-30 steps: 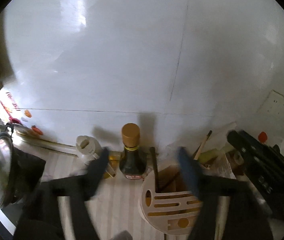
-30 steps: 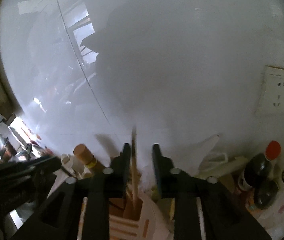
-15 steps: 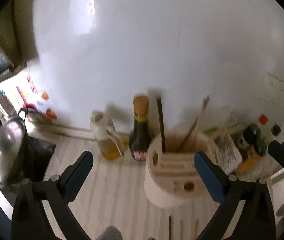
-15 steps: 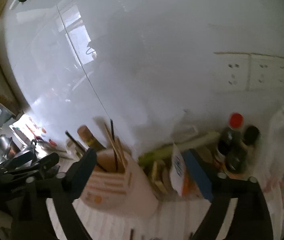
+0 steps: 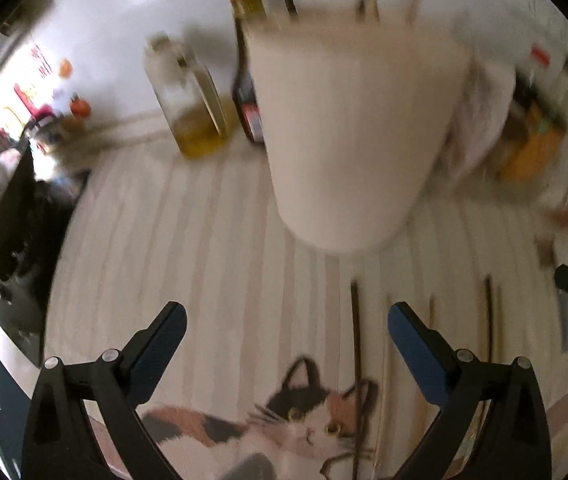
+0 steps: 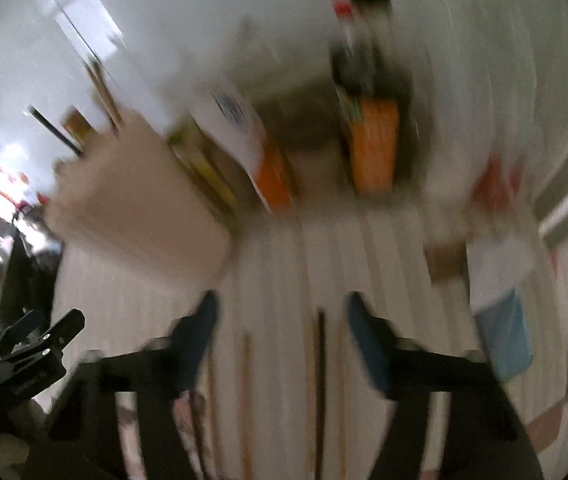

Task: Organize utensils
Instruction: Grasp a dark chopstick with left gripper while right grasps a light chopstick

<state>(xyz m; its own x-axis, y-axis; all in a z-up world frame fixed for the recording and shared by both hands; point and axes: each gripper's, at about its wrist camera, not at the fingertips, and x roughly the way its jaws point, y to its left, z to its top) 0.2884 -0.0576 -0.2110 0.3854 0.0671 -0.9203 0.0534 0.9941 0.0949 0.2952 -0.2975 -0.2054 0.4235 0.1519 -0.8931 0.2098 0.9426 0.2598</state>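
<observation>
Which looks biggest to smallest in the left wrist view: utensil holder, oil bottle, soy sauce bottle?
1. utensil holder, far the largest, though nearest the camera.
2. oil bottle.
3. soy sauce bottle, partly hidden behind the holder, so this rank is unsure.

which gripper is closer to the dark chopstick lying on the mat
Right. The right gripper straddles the dark chopstick, jaws closing with nothing pinched yet. The left gripper is open, with a chopstick just inside its right finger.

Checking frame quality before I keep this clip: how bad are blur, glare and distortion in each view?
Left wrist view: moderate blur on the utensil holder and bottles, left gripper sharp, fisheye bending the edges, window glare top left. Right wrist view: heavy smear everywhere, right gripper and chopsticks soft.
</observation>
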